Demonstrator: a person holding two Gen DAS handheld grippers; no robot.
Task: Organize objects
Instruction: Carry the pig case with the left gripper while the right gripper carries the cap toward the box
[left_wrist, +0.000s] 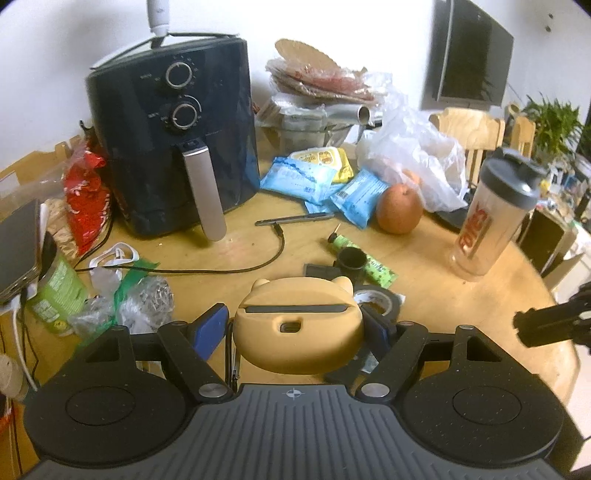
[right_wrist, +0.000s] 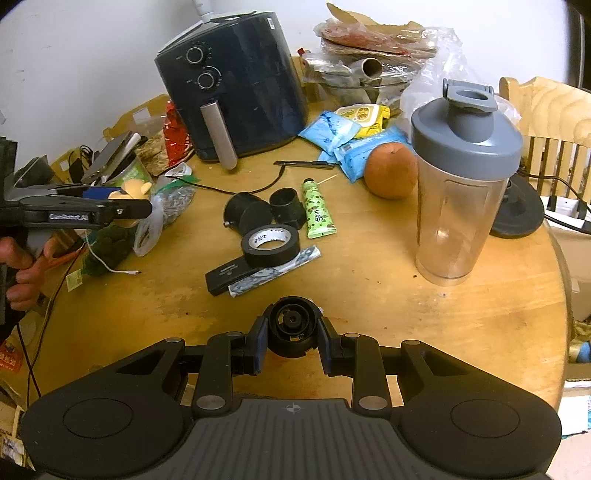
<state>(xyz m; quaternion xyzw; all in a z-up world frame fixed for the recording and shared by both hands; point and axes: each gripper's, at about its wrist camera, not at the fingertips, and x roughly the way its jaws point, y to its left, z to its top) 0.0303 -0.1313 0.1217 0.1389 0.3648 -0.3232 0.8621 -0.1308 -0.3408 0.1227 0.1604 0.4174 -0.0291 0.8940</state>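
My left gripper (left_wrist: 295, 328) is shut on a tan bear-shaped case (left_wrist: 299, 325) and holds it above the round wooden table (left_wrist: 480, 306). It also shows at the left of the right wrist view (right_wrist: 127, 201), with the case's ears (right_wrist: 135, 188) sticking out. My right gripper (right_wrist: 291, 334) is shut on a small round black part (right_wrist: 291, 326) near the table's front edge. A black tape roll (right_wrist: 269, 245), a green tube (right_wrist: 317, 212) and black plastic cups (right_wrist: 266, 208) lie at the table's middle.
A black air fryer (right_wrist: 236, 85) stands at the back. A grey-lidded shaker bottle (right_wrist: 461, 181) stands at the right beside an orange fruit (right_wrist: 391, 170). Blue and yellow packets (right_wrist: 347, 133), plastic bags (left_wrist: 417, 147), a black cable (left_wrist: 221, 267) and clutter at the left (left_wrist: 59, 280) crowd the table.
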